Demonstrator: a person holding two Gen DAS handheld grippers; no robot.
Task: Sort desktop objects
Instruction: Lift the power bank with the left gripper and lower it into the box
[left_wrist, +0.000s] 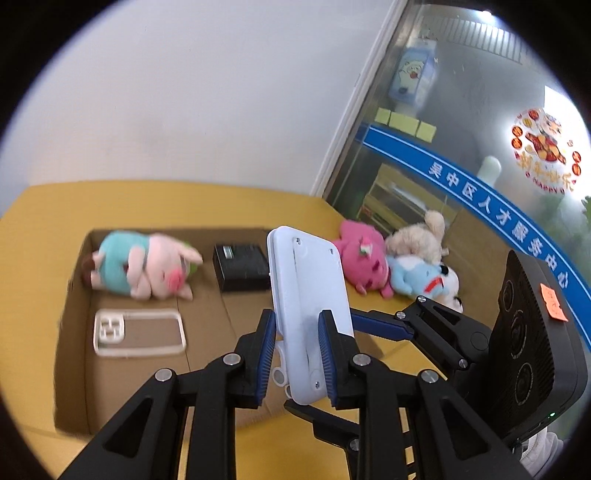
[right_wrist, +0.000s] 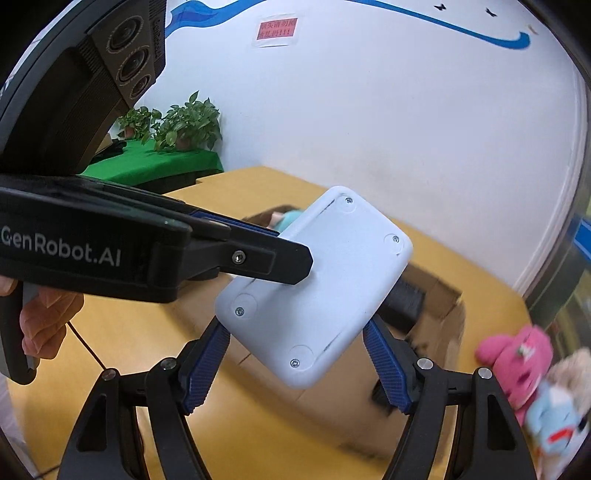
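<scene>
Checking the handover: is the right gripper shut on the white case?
Open. The right gripper has its pads apart, either side of the white case; the left gripper clamps it.

Both wrist views look closely down at the shared cardboard box

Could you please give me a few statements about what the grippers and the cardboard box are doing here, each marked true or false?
1. The left gripper is shut on the pale blue rectangular plastic device. True.
2. The right gripper is clamped tight on that device. False: its blue pads stand apart, with gaps at the device's sides.
3. A clear phone case lies inside the brown cardboard box. True.
4. The magenta plush toy lies inside the box. False: it lies outside, on the yellow table.
5. A black rectangular box sits in the cardboard box. True.
</scene>
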